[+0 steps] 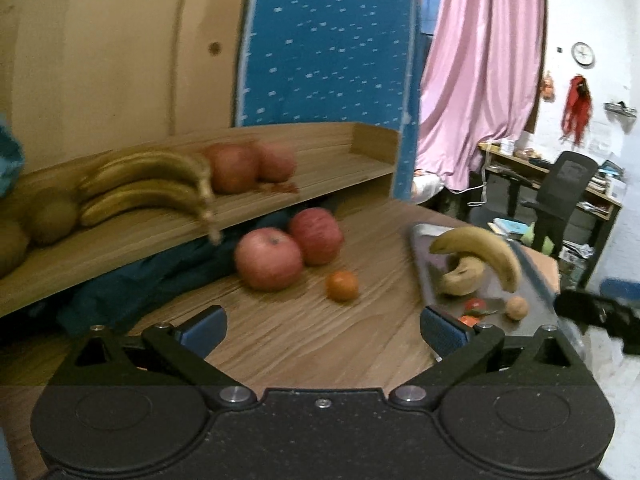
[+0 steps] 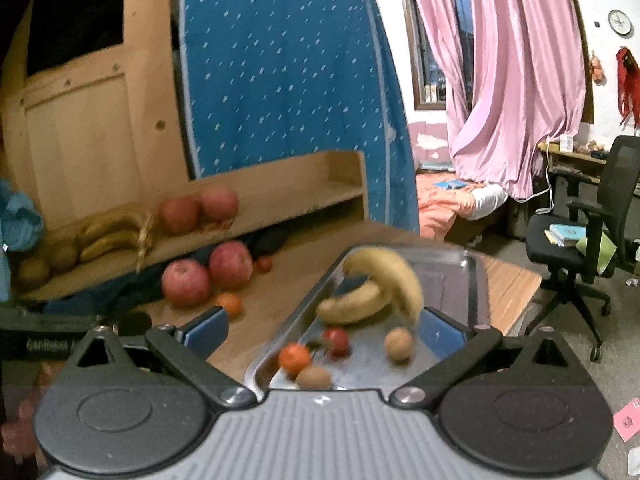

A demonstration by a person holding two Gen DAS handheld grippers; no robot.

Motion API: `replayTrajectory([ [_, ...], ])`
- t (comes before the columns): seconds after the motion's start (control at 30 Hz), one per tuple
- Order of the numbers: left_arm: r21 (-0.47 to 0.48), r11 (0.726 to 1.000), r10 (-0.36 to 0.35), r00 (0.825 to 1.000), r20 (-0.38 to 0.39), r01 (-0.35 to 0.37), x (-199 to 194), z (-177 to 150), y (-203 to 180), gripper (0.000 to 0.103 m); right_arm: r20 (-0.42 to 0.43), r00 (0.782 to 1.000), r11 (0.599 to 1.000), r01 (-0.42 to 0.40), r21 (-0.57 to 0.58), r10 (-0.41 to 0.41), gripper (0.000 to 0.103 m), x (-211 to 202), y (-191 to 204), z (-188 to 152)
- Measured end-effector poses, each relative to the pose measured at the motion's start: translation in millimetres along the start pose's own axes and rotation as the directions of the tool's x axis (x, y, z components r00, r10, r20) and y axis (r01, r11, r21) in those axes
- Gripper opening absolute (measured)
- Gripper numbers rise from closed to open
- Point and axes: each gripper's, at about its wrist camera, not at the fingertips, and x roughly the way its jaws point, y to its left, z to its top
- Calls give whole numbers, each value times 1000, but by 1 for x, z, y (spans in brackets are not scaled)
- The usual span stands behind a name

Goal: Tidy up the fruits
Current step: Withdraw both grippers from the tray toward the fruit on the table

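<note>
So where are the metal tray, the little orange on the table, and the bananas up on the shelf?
metal tray (image 2: 472, 280): right wrist view, bare floor of the tray.
orange (image 1: 342, 286): left wrist view, middle of the fruit.
shelf bananas (image 1: 148, 184): left wrist view, middle of the bunch.

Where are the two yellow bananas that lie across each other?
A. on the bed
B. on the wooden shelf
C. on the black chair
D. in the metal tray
D. The two crossed bananas lie inside the metal tray, beside small fruits; the shelf holds other, browner bananas.
</note>
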Motion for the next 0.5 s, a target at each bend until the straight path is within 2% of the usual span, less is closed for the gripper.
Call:
replayTrajectory([
  [0.27, -29, 998, 54, 998, -34, -55, -5, -12, 27, 102, -128, 992, 1000, -13, 3, 13, 103, -5, 29, -33],
  [0.5, -50, 994, 96, 994, -52, -99, -1, -9, 39, 102, -161, 986, 999, -47, -2, 46, 103, 2, 41, -36],
])
